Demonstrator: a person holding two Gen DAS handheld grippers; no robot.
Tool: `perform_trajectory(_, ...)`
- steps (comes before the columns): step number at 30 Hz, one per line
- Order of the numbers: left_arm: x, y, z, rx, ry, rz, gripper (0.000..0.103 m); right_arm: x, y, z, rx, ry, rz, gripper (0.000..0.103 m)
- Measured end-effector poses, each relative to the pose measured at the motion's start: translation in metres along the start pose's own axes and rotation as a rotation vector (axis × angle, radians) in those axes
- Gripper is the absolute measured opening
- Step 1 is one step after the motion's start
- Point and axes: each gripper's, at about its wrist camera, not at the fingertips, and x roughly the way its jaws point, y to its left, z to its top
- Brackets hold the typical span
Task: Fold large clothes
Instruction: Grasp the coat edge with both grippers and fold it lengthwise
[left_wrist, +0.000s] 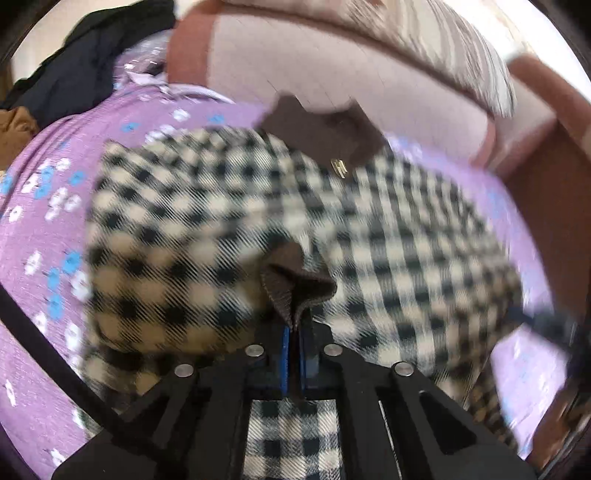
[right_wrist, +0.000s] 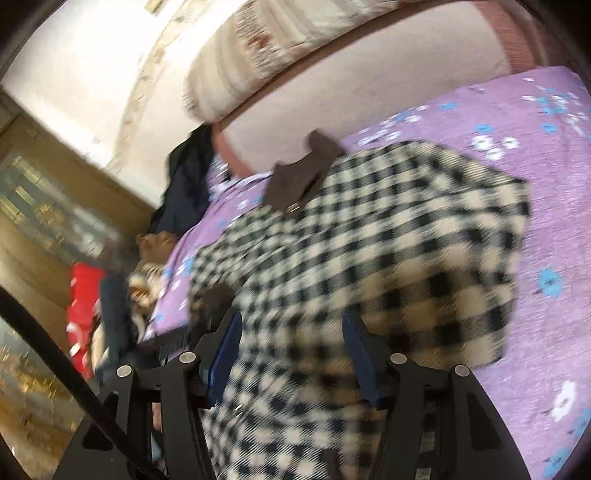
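On the far left of the left wrist view, a dark garment (left_wrist: 88, 59) is heaped beyond a purple floral bedsheet (left_wrist: 44, 206). A cream-and-black checked jacket (left_wrist: 207, 206) is spread across the sheet, its brown collar (left_wrist: 317, 129) toward the padded headboard (left_wrist: 332, 74). At bottom centre, the left gripper (left_wrist: 295, 332) is pressed together, and a brown ribbed cuff (left_wrist: 295, 284) is pinched between its fingers. In the right wrist view, red fabric (right_wrist: 86, 295) is seen at the left, beside the bed. Further right, the right gripper (right_wrist: 291, 332) is held with fingers spread, checked cloth lying loosely between them. Both views are motion-blurred.
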Motion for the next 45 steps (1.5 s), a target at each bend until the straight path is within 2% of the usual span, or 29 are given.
perform_trajectory(3,-0.019,0.019,0.024,-0.061,-0.049,-0.026,0.003,0.014,0.011,-0.009,-0.015,0.074,0.123,0.061)
perform_trajectory(4,-0.026,0.025,0.031,-0.072,-0.067,-0.014,0.003,0.018,0.012,-0.010,-0.016,0.086,0.132,0.061)
perform_trajectory(8,-0.042,0.052,0.051,-0.072,-0.141,0.105,0.003,0.038,0.007,-0.006,-0.011,0.085,0.066,0.061)
perform_trajectory(13,-0.015,0.084,0.049,-0.114,-0.080,0.157,0.004,0.051,-0.014,0.014,0.061,0.024,0.012,0.060)
perform_trajectory(15,-0.003,0.093,0.043,-0.135,-0.056,0.157,0.004,0.054,-0.030,0.022,0.142,0.009,0.025,0.052)
perform_trajectory(17,0.010,0.099,0.036,-0.165,-0.037,0.151,0.004,0.055,-0.048,0.027,0.231,-0.006,0.043,0.036)
perform_trajectory(19,0.017,0.103,0.035,-0.170,-0.039,0.149,0.005,0.054,-0.066,0.029,0.308,-0.031,0.060,0.031)
perform_trajectory(23,0.020,0.103,0.035,-0.165,-0.056,0.158,0.008,0.054,-0.086,0.026,0.362,-0.046,0.082,0.019)
perform_trajectory(25,0.017,0.104,0.037,-0.168,-0.052,0.163,0.013,0.052,-0.090,0.026,0.379,-0.047,0.093,0.019)
perform_trajectory(27,0.009,0.106,0.038,-0.176,-0.046,0.188,0.016,0.046,-0.086,0.026,0.376,-0.041,0.077,0.019)
perform_trajectory(28,0.001,0.107,0.038,-0.180,-0.053,0.211,0.022,0.042,-0.084,0.026,0.368,-0.040,0.069,0.024)
perform_trajectory(31,-0.034,0.110,0.026,-0.181,-0.104,0.231,0.049,0.018,-0.063,0.021,0.280,-0.048,0.036,0.048)
perform_trajectory(33,-0.057,0.112,0.011,-0.168,-0.128,0.219,0.060,0.001,-0.052,0.013,0.205,-0.046,-0.016,0.049)
perform_trajectory(35,-0.074,0.116,-0.011,-0.156,-0.125,0.193,0.071,-0.023,-0.049,-0.004,0.139,-0.031,-0.105,0.055)
perform_trajectory(38,-0.079,0.128,-0.049,-0.168,-0.063,0.140,0.072,-0.044,-0.063,-0.030,0.119,0.010,-0.206,0.057)
perform_trajectory(40,-0.074,0.139,-0.073,-0.197,-0.011,0.094,0.072,-0.051,-0.082,-0.052,0.174,0.052,-0.228,0.057)
perform_trajectory(42,-0.070,0.149,-0.099,-0.248,0.036,0.027,0.072,-0.057,-0.094,-0.070,0.218,0.066,-0.182,0.057)
perform_trajectory(44,-0.081,0.148,-0.118,-0.250,0.000,-0.017,0.072,-0.065,-0.099,-0.087,0.262,0.069,-0.082,0.057)
perform_trajectory(45,-0.085,0.145,-0.126,-0.248,0.020,-0.064,0.072,-0.065,-0.100,-0.095,0.289,0.081,-0.027,0.056)
